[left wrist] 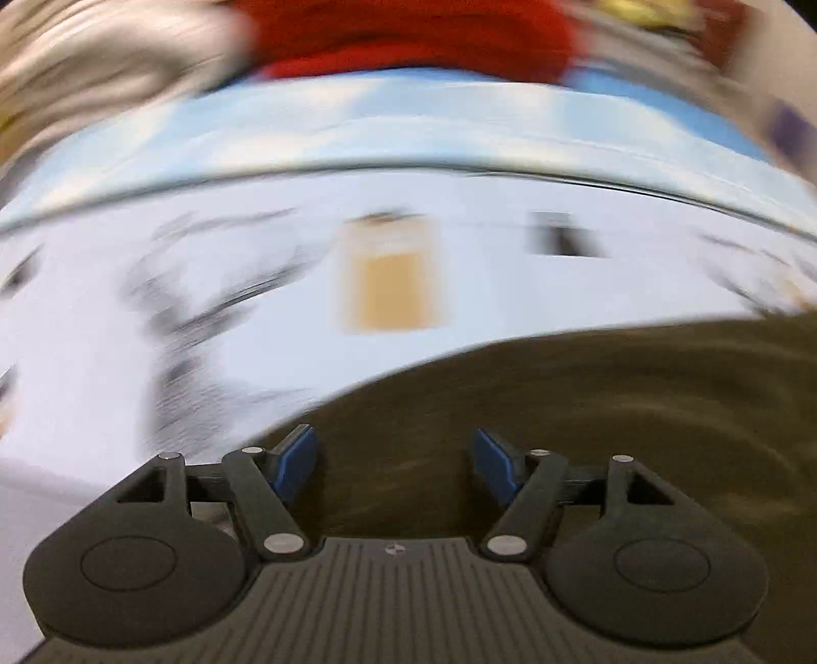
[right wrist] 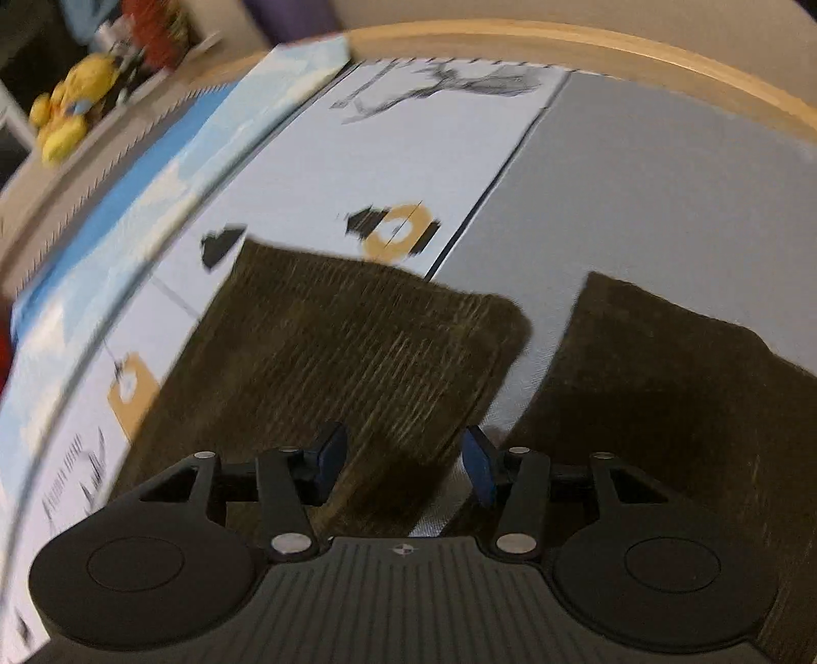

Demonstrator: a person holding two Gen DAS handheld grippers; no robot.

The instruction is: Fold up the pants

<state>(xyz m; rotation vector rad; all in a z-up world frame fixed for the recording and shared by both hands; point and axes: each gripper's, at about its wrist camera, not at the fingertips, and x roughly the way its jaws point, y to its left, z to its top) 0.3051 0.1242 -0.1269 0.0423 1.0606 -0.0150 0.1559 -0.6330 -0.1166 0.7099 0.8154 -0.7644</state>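
Your pants looked like dark olive corduroy, ribbed and matt, kind of fuzzy at the hems. The mat under them read as smooth printed stuff, pale with a slight sheen, and next to it a grey panel looked flat and matt with a fine grain. The rim of the surface was light wood, smooth finish. Your right tongs were matt black plastic with shiny metal pins and blue rubbery-looking pads; same deal on your left tongs. Yellow plush toy in the back looked soft.
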